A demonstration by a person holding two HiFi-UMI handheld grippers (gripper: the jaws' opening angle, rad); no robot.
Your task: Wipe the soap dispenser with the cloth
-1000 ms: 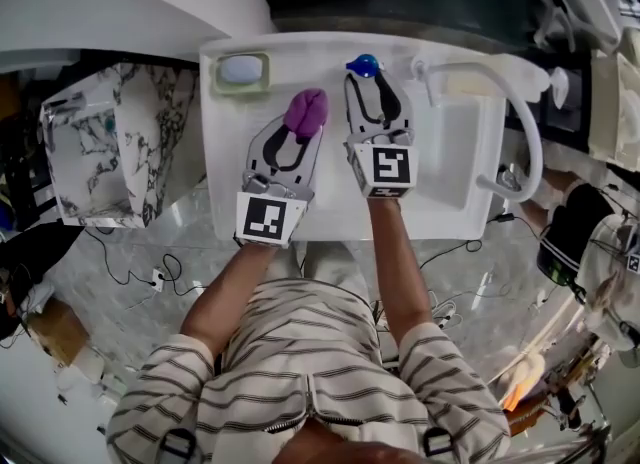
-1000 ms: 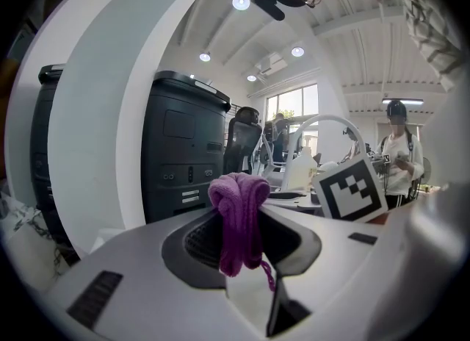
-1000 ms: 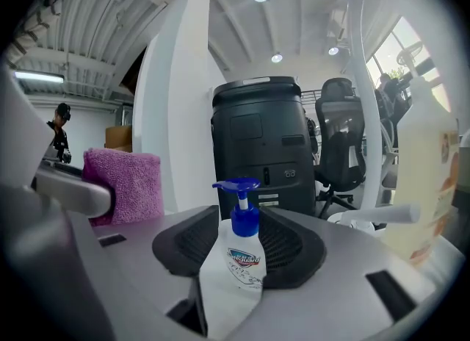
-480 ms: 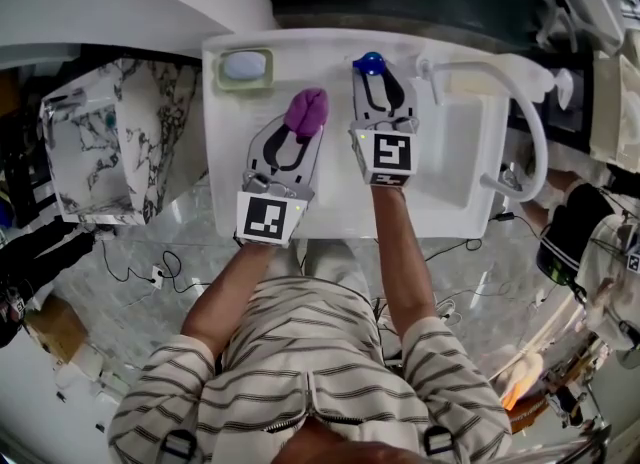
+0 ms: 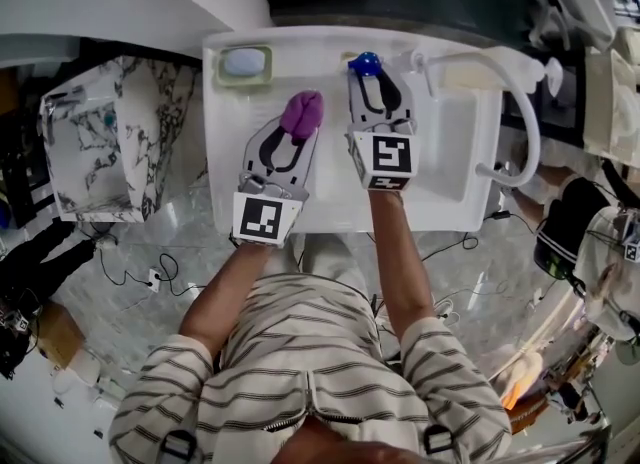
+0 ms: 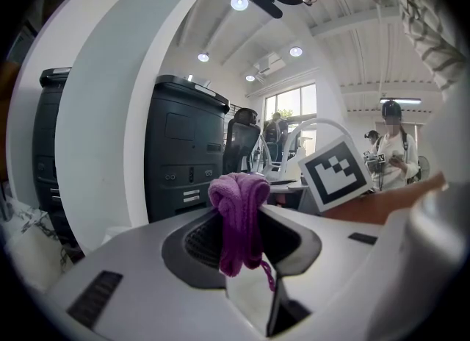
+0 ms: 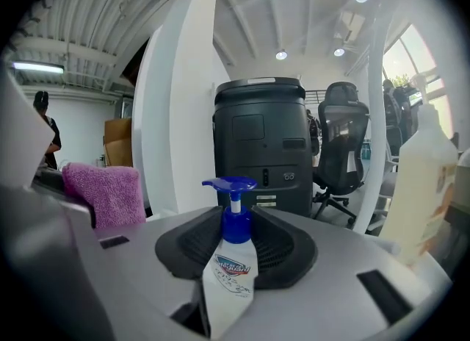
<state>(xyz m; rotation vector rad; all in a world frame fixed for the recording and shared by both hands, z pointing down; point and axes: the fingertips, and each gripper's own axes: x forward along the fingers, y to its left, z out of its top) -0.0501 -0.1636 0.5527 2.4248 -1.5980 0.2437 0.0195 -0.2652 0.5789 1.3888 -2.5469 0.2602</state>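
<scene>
**Dispenser and cloth each held over the sink**

The dispenser (image 7: 233, 259) stands upright near the back rim of the sink (image 5: 300, 207), a clear bottle with a blue pump head and a printed label. It sits between the jaws of the right gripper (image 5: 376, 92), whose dark pads lie against its two sides. The jaws have just been opening a little, with the bottle between them.

Just beside it, to the left and a bit nearer the person, the left gripper (image 5: 297, 132) is clamped on the purple cloth (image 5: 301, 114). The cloth is bunched into a wad that bulges above the jaw tips, and a loose thread hangs down. Cloth and dispenser are near each other but apart.

Further left on the back rim lies a pale green soap dish (image 5: 244, 64). To the right a white hose (image 5: 525, 122) curves round the far end of the sink. The right gripper view shows a cream bottle (image 7: 422, 185) at its right edge.
</scene>
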